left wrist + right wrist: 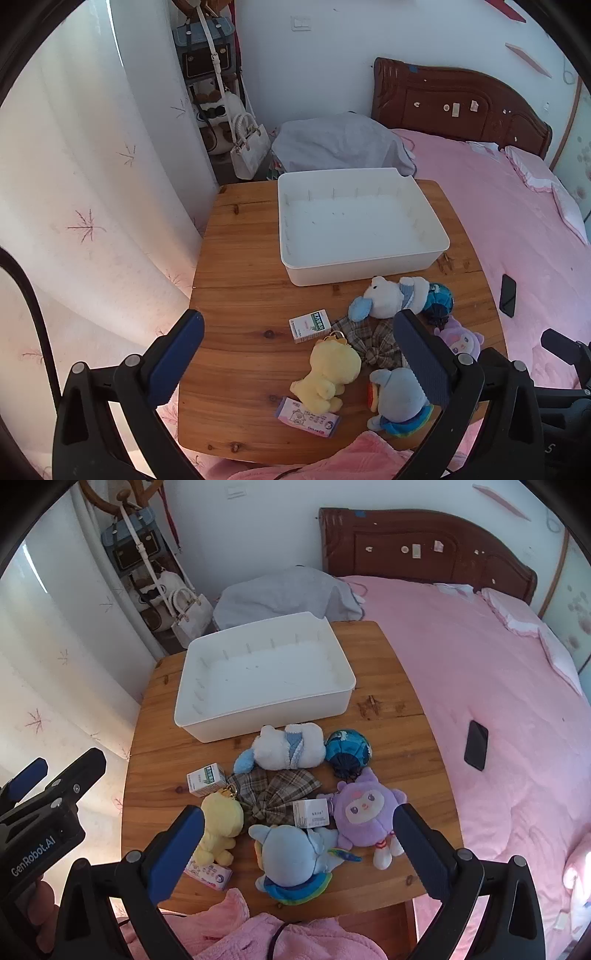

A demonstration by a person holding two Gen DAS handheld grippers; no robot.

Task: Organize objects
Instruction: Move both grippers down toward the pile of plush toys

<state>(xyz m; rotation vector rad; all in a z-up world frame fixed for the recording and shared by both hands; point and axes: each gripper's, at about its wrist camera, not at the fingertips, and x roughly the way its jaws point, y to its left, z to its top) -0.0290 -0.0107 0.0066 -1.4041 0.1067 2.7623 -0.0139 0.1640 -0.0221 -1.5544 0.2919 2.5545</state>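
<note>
An empty white bin (354,218) (258,672) stands at the far side of the wooden table (240,295) (399,738). In front of it lie a white-and-blue plush (288,747), a teal ball (347,747), a plaid bow (277,790), a purple plush (364,808), a blue plush (291,853), a yellow plush (332,365) (221,823), two small boxes (206,777) (311,812) and a tissue pack (308,417). My left gripper (295,358) is open above the table's near left. My right gripper (295,853) is open above the blue plush. Both are empty.
A pink bed (498,701) with a black phone (476,744) lies right of the table. A curtain (74,184) hangs on the left, with bags on a rack (214,74) behind. A grey-covered item (340,144) sits beyond the bin.
</note>
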